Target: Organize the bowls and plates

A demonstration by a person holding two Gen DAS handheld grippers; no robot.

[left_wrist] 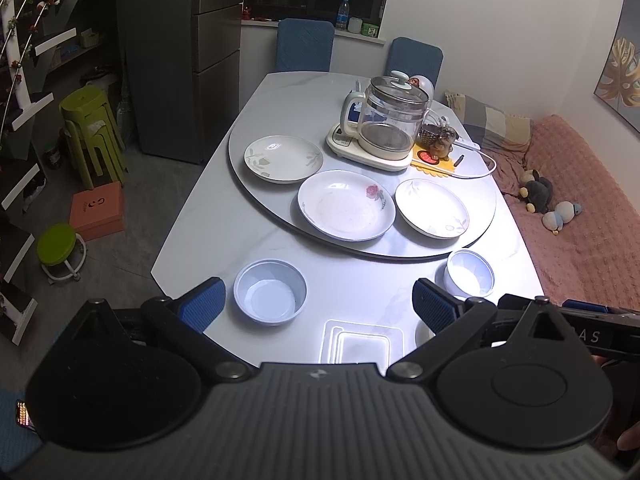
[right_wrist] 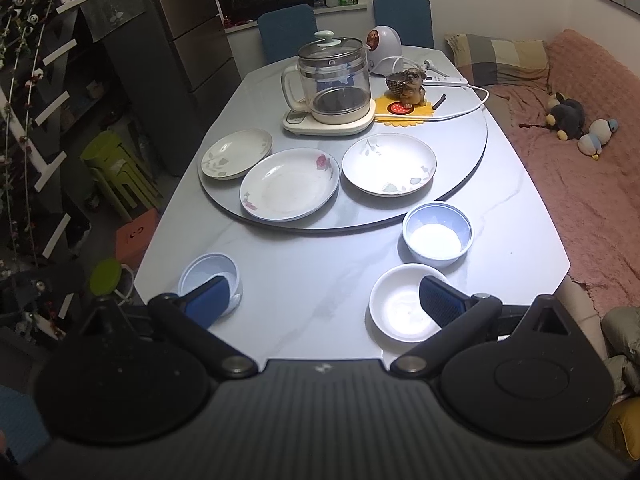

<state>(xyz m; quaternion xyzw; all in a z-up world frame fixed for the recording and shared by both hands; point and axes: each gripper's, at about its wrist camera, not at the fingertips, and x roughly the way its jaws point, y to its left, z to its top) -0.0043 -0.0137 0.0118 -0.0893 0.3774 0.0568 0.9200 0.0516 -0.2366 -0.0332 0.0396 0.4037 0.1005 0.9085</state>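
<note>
Three white plates lie side by side on the grey turntable [right_wrist: 460,148]: a leaf-patterned plate [right_wrist: 237,154] on the left, a rose plate [right_wrist: 290,184] in the middle and another leaf plate [right_wrist: 389,164] on the right. Nearer, on the table [right_wrist: 312,264], stand a blue bowl [right_wrist: 437,234], a white bowl [right_wrist: 400,308] and a second blue bowl [right_wrist: 212,270]. My right gripper [right_wrist: 325,300] hangs open above the front edge, between the white bowl and the left blue bowl. My left gripper [left_wrist: 318,304] is open too, over a clear square dish [left_wrist: 362,342], with a blue bowl [left_wrist: 270,298] just inside its left finger.
A glass kettle [right_wrist: 334,80] on its base, a dog figurine [right_wrist: 412,88] on a yellow mat and a power strip with its cable [right_wrist: 452,80] fill the back of the turntable. Two blue chairs [right_wrist: 286,32] stand behind. A pink-covered sofa [right_wrist: 580,200] lies to the right, green stools [right_wrist: 116,168] to the left.
</note>
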